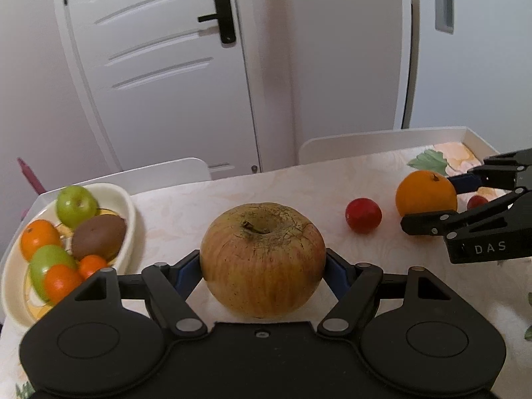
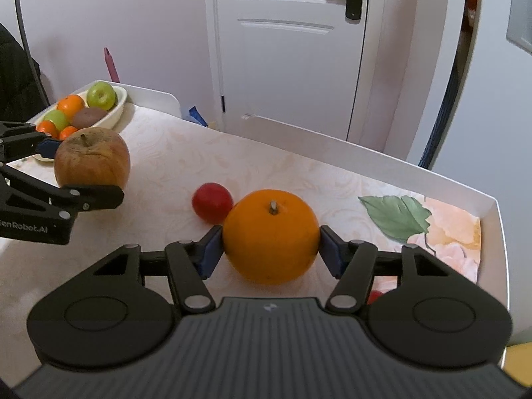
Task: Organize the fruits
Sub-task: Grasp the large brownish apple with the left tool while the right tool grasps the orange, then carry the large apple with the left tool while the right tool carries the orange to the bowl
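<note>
My left gripper point(image 1: 262, 267) is shut on a large brownish-red apple point(image 1: 262, 259), its blue pads against both sides; the apple also shows in the right wrist view point(image 2: 92, 159). My right gripper point(image 2: 271, 249) is shut on a big orange point(image 2: 271, 239), which the left wrist view point(image 1: 425, 198) shows too. A small red fruit point(image 2: 212, 202) lies on the table just left of and behind the orange. A cream oval bowl point(image 1: 128, 206) at the far left holds green apples, small oranges and a brown kiwi.
The table has a pale floral cloth point(image 2: 173, 166) and a raised white rim point(image 2: 495, 232) along its far and right edges. Another small red fruit point(image 1: 477, 202) lies behind the right gripper. White chair backs point(image 1: 365, 143) and a white door point(image 1: 166, 66) stand beyond.
</note>
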`<control>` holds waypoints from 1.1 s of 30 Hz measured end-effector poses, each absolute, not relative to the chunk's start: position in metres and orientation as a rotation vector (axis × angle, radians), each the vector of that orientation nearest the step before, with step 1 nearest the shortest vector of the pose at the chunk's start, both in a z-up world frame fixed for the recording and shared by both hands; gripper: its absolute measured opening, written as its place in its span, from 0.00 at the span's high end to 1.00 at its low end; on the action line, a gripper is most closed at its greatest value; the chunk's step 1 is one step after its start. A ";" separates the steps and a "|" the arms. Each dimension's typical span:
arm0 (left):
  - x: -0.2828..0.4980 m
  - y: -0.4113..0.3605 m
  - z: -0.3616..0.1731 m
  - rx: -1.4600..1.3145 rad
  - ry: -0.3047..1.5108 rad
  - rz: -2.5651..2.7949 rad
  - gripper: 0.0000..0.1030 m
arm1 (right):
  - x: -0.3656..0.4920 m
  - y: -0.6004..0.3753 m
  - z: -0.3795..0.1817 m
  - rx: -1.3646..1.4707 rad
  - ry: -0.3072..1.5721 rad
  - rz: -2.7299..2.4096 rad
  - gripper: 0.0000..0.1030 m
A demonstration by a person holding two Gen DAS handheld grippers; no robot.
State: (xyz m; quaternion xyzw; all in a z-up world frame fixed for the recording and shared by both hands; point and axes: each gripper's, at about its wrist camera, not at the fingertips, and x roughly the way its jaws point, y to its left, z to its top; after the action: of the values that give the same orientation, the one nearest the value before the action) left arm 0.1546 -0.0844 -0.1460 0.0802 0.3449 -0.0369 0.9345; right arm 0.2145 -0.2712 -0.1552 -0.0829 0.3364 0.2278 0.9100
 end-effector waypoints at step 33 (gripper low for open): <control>0.115 0.105 -0.061 0.034 0.642 0.105 0.23 | 0.198 -0.062 -0.052 -0.148 0.628 0.620 0.26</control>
State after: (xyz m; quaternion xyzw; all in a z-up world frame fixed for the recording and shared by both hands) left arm 0.1154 0.1049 -0.0607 0.0168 0.3155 0.0517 0.9474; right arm 0.1979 -0.0616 -0.0520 -0.0714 0.3037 0.2998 0.9015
